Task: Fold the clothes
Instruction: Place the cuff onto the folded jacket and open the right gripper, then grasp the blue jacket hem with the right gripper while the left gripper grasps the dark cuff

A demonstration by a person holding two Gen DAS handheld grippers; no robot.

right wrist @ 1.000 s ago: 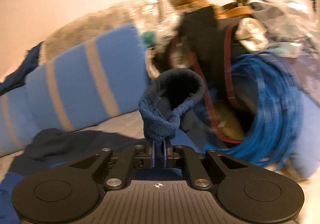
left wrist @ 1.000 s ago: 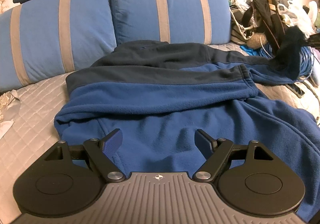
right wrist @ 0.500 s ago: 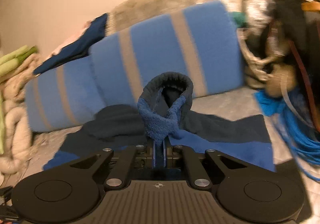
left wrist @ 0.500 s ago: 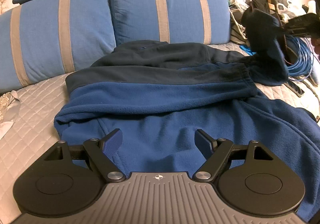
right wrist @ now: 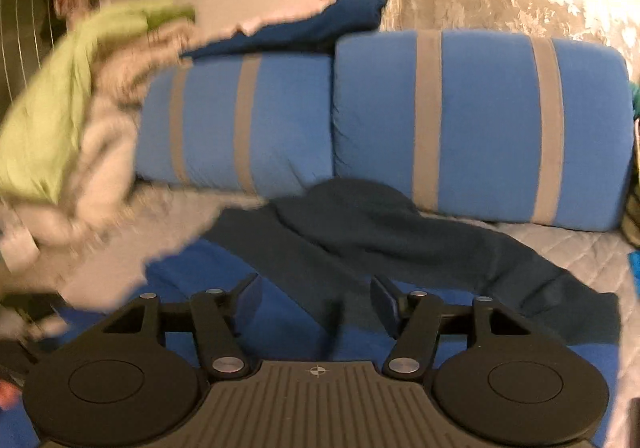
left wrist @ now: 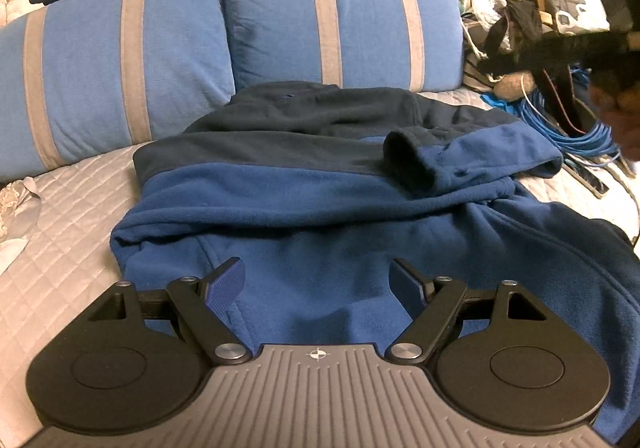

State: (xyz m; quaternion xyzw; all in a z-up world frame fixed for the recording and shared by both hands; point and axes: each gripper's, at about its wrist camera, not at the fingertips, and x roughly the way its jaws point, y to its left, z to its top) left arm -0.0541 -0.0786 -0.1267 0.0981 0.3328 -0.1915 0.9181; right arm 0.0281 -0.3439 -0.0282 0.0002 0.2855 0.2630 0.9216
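Open quilt on the left, clutter on the right

The pale quilted bedspread (left wrist: 68, 216) lies bare near left of the spread blue fleece garment (left wrist: 320, 248); two blue grey-striped cushions (left wrist: 344, 20) wall off the far side, and coiled blue cable (left wrist: 576, 128) with bags crowds the far right.

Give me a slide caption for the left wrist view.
Open left tool hovers over blue fleece, its sleeve cuff folded across.
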